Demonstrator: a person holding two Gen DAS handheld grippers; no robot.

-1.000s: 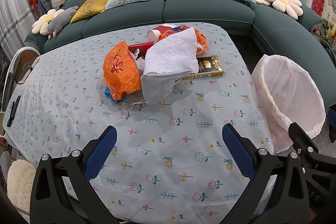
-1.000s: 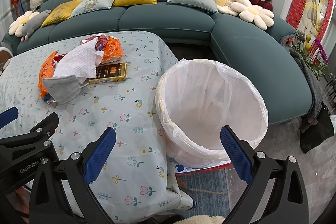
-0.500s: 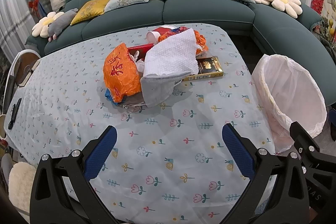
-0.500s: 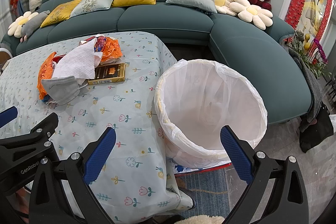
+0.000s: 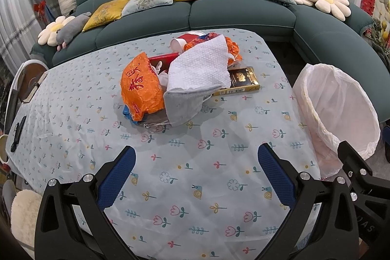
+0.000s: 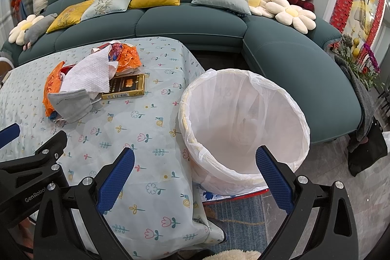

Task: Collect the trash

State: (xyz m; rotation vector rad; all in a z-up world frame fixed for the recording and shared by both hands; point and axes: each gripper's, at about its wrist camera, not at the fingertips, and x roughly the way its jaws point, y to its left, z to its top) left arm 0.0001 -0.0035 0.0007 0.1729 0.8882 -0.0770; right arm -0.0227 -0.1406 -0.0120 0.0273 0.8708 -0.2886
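My left cam looks down across the table toward the far sofa. My right one sits further right, over the bin; both catch the trash pile.

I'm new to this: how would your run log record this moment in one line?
stage: pre-grasp | left gripper: open, empty | right gripper: open, empty | trash pile: on table | bin: beside table

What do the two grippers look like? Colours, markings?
Both match: the left gripper and right gripper have black angular plastic frames with silver screws and two fingers with textured blue pads. White "GenRobo..." lettering marks the left one. No cables or sleeves visible.
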